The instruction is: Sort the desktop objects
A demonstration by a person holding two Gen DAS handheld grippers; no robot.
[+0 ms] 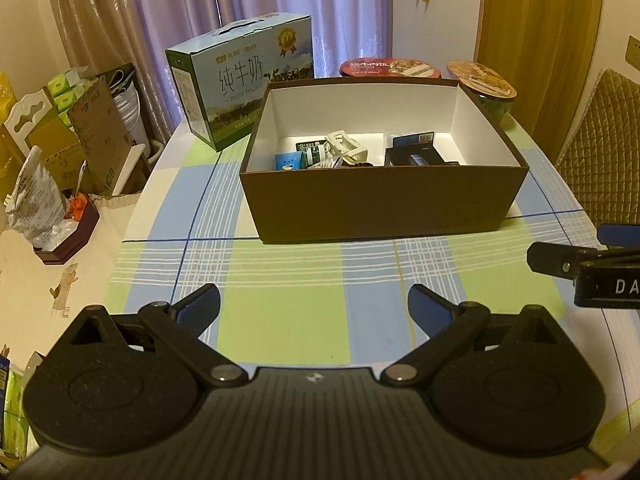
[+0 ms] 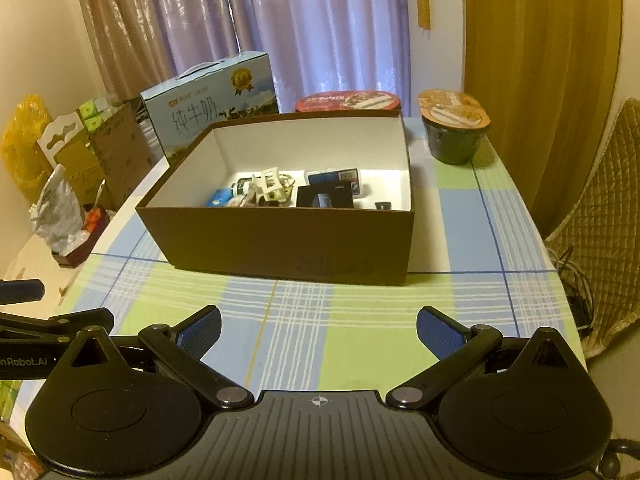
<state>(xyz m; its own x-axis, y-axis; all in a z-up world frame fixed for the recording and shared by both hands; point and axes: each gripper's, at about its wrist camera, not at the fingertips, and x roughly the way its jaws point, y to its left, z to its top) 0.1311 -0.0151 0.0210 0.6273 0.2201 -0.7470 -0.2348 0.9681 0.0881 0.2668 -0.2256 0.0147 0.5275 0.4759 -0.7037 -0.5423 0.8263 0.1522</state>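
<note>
1. Left wrist view: left gripper [image 1: 316, 308] is low over the bench [image 1: 280, 320], its blue-padded fingers [image 1: 200, 308] spread wide with nothing between them. Only checked cloth shows in the gap.
2. Right wrist view: right gripper [image 2: 319, 330] is likewise spread wide and empty, held over the near part of the bench [image 2: 360, 344].
3. Each gripper shows at the edge of the other's view: the right gripper [image 1: 580, 268] at the right border of the left view, the left gripper [image 2: 48, 328] at the left border of the right view. The two sit side by side, apart.
4. Brown box [image 1: 384, 204] with a white interior stands open-topped on the bench, ahead of both grippers and clear of them. Same box [image 2: 280, 244] in the right view.
5. Sorted items lie on the box floor: a white clip [image 2: 269, 182], a small blue packet [image 2: 218, 200], a dark bottle [image 2: 242, 189], a black case [image 2: 325, 197], and a blue card pack [image 2: 334, 178] behind it. They are piled touching one another toward the left and centre; finer detail is too small to tell.
6. Milk carton [image 1: 244, 80] with a carry handle stands upright behind the box's left far corner.
7. Two instant noodle bowls sit beyond the box: a red-lidded bowl [image 2: 348, 101] directly behind its far wall, an orange-lidded bowl [image 2: 454, 126] off its right far corner.
8. Near bench surface between grippers and box carries no loose objects in either view.
</note>
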